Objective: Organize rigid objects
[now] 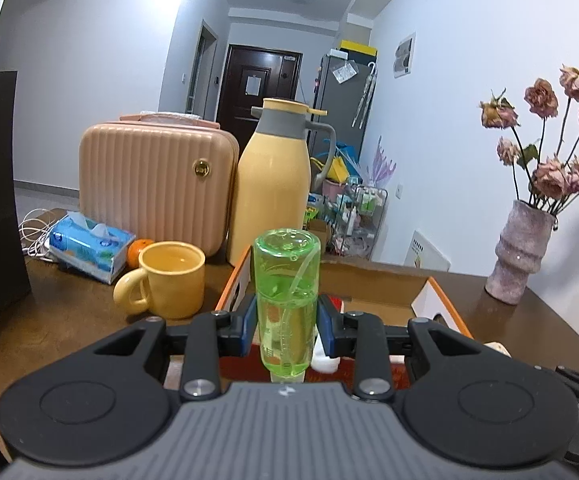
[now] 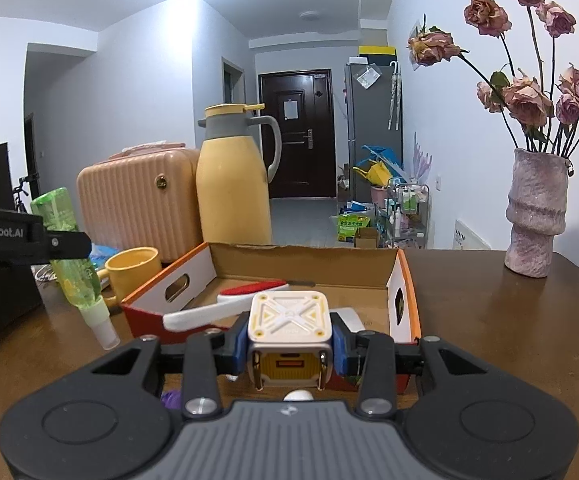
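Mid-task: left claw (image 1: 287,320) clamped on green spray bottle (image 1: 287,296), right claw (image 2: 289,350) clamped on white-and-yellow cube gadget (image 2: 289,320), both held at the near edge of the cardboard box (image 2: 309,262), which already contains a red-and-white brush (image 2: 225,308); neither yet deposited.

The right gripper (image 2: 290,346) clamps a cream cube-shaped gadget (image 2: 289,334) above the open cardboard box (image 2: 405,292), while at the left edge the left gripper (image 2: 65,245) grips an upside-down green spray bottle (image 2: 71,256).
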Available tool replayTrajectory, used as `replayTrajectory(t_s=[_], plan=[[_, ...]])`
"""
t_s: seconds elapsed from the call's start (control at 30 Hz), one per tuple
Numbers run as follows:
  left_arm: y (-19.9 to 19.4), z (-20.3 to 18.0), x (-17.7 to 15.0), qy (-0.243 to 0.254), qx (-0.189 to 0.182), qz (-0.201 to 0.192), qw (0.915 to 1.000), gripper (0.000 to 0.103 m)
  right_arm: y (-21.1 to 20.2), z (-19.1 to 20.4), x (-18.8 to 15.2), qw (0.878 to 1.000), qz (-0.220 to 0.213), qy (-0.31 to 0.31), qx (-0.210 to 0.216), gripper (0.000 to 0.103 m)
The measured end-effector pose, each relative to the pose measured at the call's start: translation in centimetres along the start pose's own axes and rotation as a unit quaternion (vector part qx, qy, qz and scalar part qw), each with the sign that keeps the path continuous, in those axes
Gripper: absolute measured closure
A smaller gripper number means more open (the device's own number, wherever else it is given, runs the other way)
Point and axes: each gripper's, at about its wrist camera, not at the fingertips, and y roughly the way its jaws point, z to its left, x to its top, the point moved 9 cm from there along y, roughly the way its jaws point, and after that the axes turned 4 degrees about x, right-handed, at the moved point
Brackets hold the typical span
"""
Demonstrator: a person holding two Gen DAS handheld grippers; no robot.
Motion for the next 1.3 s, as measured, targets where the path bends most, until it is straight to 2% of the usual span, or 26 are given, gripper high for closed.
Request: replayTrajectory(t_s=[0.53, 0.93, 1.3], plan=[[3.5, -0.5, 3.0, -0.017, 0.004, -0.026, 0.9995, 0.071, 4.2, -1.2, 2.2, 1.0, -0.015, 0.014, -0.015, 0.065], [7.8, -0.8, 3.4, -0.016, 0.023, -0.018, 0.9995, 0.071, 8.1, -3.5, 2.8, 0.999, -0.012, 0.03, -0.032, 0.065], [12.1, -0.6, 2.5, 0.008, 0.045, 0.015, 0.9988, 0.071, 11.4, -6.0, 2.6, 0.998, 0.007, 0.033, -0.047, 0.065]])
